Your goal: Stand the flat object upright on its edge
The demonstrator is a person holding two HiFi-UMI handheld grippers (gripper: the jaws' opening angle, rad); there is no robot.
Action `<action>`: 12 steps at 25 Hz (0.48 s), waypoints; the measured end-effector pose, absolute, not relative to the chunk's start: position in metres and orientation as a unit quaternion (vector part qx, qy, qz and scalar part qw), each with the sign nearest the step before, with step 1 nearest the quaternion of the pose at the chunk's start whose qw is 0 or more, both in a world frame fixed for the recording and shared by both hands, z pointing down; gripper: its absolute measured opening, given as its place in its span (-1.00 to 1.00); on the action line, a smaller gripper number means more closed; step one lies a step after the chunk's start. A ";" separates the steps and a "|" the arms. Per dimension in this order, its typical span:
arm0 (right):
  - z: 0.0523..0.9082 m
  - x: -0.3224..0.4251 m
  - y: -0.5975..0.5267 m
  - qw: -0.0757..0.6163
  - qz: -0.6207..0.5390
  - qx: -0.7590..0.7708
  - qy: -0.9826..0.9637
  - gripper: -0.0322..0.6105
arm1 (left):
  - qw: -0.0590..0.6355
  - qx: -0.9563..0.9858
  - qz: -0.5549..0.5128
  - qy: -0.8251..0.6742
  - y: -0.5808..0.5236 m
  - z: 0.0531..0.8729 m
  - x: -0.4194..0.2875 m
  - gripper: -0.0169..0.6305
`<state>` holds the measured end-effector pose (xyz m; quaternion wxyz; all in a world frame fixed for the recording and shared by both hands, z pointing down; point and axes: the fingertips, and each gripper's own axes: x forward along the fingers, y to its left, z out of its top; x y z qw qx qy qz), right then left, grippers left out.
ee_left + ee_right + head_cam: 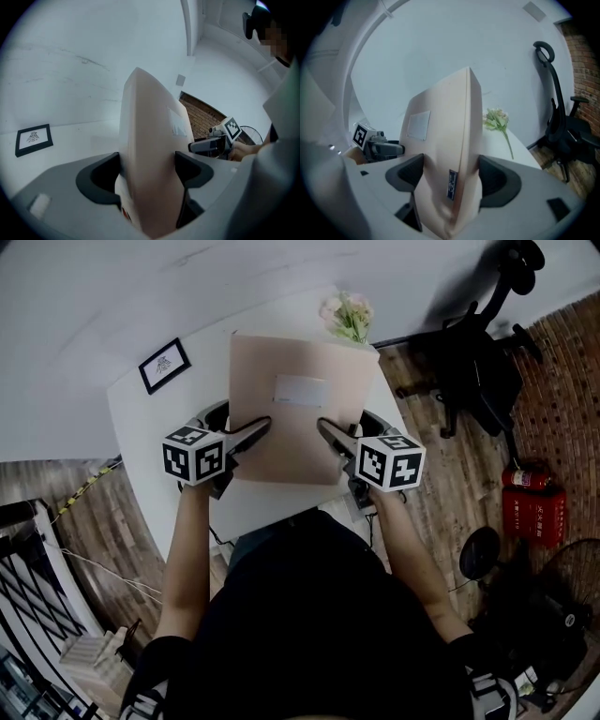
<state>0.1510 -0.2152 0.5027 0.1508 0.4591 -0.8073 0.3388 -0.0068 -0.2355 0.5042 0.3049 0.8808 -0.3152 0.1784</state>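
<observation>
Watching from here, the worry starts at the left claw (255,430). It pinches only the near 9 o'clock edge of the flat pink box (292,432), so if that side rises faster than the other, the box would twist and could slide out of the pads. A box this broad looks tippy on its edge. Released on the white table (141,423) before it balances, I'd expect it to flop flat, or tip toward 1 o'clock onto the flowers (347,317). The right claw (328,434) carries the same risk on its side.

The box sits between the two claws, tilted up, its label face toward the person. The left claw is clamped on its 9 o'clock edge and the right claw on its 3 o'clock edge, each with the edge deep between its jaws. Whether the far edge touches the table I cannot tell.
</observation>
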 end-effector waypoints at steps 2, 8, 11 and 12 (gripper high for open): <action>0.498 0.151 -0.218 0.156 0.315 0.458 -0.816 0.21 | 0.296 0.882 0.172 -0.323 -0.235 0.502 -0.007 0.22; 0.484 0.153 -0.224 0.146 0.256 0.453 -0.841 0.21 | 0.258 0.888 0.142 -0.353 -0.234 0.492 -0.006 0.22; 0.479 0.153 -0.222 0.138 0.229 0.451 -0.851 0.21 | 0.237 0.891 0.133 -0.365 -0.230 0.486 -0.006 0.22; 0.477 0.153 -0.221 0.135 0.221 0.451 -0.854 0.21 | 0.228 0.892 0.130 -0.368 -0.229 0.484 -0.006 0.22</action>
